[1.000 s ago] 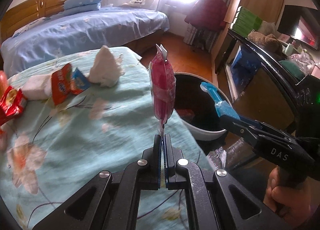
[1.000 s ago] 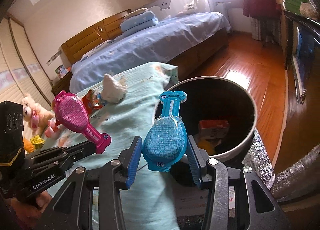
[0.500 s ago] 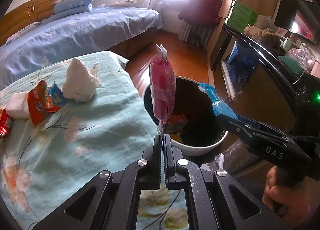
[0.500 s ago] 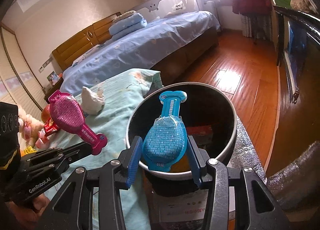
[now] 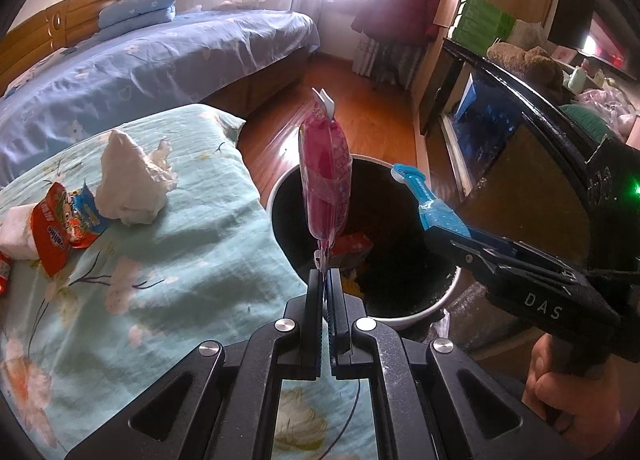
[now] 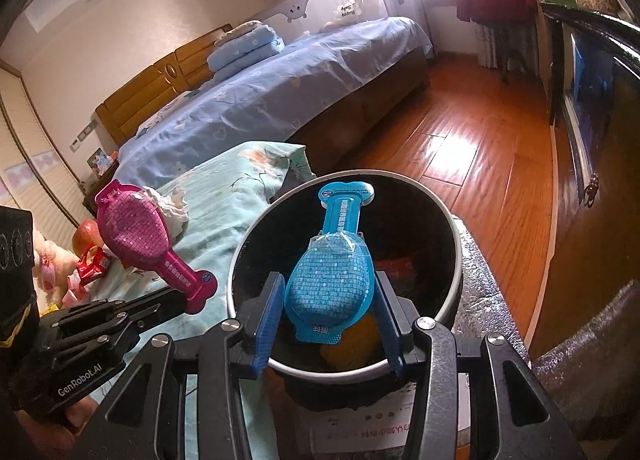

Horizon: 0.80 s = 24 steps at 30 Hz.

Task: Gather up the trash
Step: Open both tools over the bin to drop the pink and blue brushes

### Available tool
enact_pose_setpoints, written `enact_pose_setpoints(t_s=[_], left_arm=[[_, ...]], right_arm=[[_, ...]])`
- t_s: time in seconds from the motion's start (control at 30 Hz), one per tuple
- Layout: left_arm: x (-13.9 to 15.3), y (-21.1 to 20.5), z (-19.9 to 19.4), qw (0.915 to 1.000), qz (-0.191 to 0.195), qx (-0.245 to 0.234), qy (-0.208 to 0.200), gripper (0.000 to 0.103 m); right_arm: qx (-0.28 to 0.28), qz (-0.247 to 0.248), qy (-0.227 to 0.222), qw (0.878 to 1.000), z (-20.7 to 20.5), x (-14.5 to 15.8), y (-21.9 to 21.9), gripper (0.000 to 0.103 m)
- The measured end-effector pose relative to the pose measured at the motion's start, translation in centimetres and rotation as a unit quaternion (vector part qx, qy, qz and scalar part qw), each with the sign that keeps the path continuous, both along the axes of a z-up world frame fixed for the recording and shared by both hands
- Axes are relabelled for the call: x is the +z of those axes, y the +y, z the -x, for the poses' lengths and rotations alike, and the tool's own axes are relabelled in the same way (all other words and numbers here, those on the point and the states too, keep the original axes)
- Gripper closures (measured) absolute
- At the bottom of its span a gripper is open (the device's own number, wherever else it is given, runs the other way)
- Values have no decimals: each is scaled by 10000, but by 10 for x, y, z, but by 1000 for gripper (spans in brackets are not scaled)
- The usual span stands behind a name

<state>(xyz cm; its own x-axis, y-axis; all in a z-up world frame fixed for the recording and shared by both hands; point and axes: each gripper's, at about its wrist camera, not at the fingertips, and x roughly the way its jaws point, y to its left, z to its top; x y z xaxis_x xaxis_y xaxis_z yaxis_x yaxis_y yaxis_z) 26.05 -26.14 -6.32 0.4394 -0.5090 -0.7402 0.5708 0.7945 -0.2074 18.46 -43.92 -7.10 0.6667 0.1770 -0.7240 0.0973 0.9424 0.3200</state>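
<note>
Upright, pink packet (image 5: pixel 325 176) (edge-on), handle-end down

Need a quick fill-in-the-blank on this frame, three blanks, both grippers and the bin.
1. The left gripper is shut on the ____ paddle-shaped packet.
2. The right gripper holds the ____ paddle-shaped packet.
3. The blue packet hangs over the round black-lined ____.

Missing: pink; blue; bin
</note>
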Motion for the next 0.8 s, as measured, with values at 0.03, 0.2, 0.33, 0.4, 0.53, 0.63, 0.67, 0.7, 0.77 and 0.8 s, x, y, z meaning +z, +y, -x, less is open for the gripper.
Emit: enact_pose_setpoints(t_s=[0.03,0.2,0.33,0.4,0.53,0.63,0.67,0.7,0.77,0.8], left_arm=[[-1,-2,-2,10000,-4,-9,19,103],[-4,-9,-7,10000,-41,-44,61,103],[-7,-16,-13,9999,-67,-44,85,103],[-8,-19,-15,9999,-46,-64,131,103],[-8,-24,-21,9998,-65,-107,144,103],[-10,-30,-26,9998,-84,-136,153,102],[-11,-31,-27,9997,-91,-138,164,102],[-12,-32,-28,9997,-100,-140,185,102],[-14,-36,-29,9996,-112,-145,203,102],[-15,-37,-30,9996,-124,-143,209,102]], right_arm=[[-4,-2,7,10000,-1,-1,-1,58],[-37,-16,43,10000,-5,-5,-4,58],[-88,-32,79,9999,-8,-9,-10,58],[-106,-17,92,9999,-9,-11,-12,58],[-123,-34,126,9998,-14,-13,-14,58],[-128,-5,149,9998,-17,-15,-15,58],[-127,3,154,9998,-18,-15,-15,58],[-135,8,161,9998,-19,-16,-16,58],[-142,5,169,9998,-19,-17,-17,58],[-148,8,170,9997,-19,-17,-18,58]])
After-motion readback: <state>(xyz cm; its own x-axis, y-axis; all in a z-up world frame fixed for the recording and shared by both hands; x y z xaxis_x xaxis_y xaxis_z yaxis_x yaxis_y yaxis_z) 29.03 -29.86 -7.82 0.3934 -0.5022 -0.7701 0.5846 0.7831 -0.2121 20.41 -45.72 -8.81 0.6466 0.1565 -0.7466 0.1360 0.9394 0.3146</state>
